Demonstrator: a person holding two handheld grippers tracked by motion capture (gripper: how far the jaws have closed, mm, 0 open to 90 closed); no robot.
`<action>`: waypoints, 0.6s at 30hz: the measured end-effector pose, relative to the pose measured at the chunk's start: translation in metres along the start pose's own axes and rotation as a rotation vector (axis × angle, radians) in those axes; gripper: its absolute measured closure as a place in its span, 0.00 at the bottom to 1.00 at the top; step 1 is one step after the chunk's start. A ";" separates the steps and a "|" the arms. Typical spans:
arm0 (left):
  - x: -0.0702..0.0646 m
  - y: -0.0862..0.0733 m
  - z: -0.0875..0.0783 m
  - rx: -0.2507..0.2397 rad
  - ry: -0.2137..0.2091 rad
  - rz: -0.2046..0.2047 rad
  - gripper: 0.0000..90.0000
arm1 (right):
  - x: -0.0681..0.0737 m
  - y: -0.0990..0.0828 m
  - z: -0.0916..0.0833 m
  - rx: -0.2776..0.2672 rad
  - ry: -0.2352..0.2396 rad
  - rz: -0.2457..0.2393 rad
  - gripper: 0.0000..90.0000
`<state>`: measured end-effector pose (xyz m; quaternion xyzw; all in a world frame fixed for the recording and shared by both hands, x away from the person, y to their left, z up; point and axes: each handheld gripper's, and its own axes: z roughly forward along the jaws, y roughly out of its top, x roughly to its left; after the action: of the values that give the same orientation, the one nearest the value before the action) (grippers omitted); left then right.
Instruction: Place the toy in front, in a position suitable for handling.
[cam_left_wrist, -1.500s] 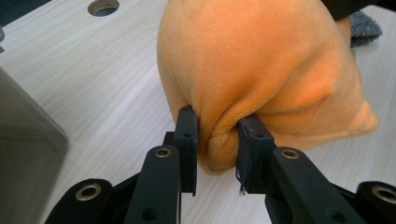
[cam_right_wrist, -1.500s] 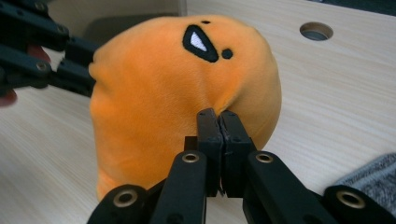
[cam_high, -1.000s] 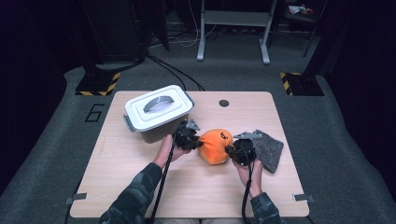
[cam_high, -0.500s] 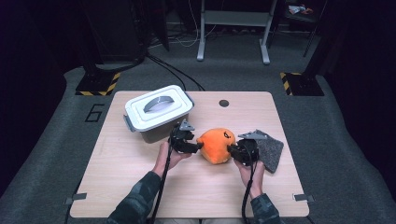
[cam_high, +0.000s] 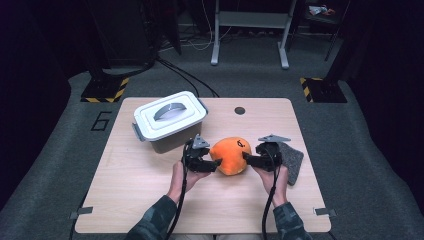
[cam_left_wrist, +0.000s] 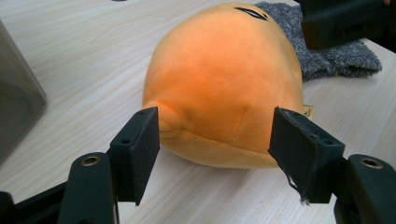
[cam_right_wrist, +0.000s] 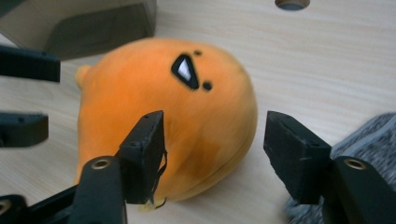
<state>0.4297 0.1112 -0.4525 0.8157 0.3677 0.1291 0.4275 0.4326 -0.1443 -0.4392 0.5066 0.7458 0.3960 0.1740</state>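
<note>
An orange plush toy (cam_high: 231, 155) with a small black face mark lies on the wooden table (cam_high: 150, 200), midway between my two grippers. My left gripper (cam_high: 216, 165) is at its left side. In the left gripper view the jaws (cam_left_wrist: 215, 149) stand apart just short of the plush (cam_left_wrist: 224, 79), having just been opening. My right gripper (cam_high: 246, 158) is at the toy's right side. Its jaws (cam_right_wrist: 215, 144) have also just been opening, and they stand wide in front of the plush (cam_right_wrist: 163, 121) with neither pad pressing on it.
A grey box with a white handled lid (cam_high: 170, 120) stands behind my left gripper. A grey cloth (cam_high: 292, 160) lies flat to the right of my right hand. A small round hole (cam_high: 240, 110) is in the tabletop farther back.
Both grippers were shut on the plush's sides and now stand open. The left one has drawn back a little from the toy, which stays where it was on the table.
</note>
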 end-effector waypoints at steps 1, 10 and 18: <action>-0.001 0.000 0.002 0.000 0.009 -0.006 0.36 | -0.003 0.004 0.000 0.014 -0.005 -0.013 0.38; -0.003 -0.001 0.017 0.025 0.015 -0.045 0.36 | -0.018 0.033 0.020 0.090 0.061 -0.116 0.38; 0.001 -0.002 0.026 0.048 -0.005 -0.041 0.59 | -0.019 0.025 0.037 0.160 0.153 -0.124 0.67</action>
<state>0.4432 0.0968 -0.4694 0.8183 0.3862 0.1094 0.4115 0.4802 -0.1416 -0.4455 0.4402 0.8159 0.3614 0.0997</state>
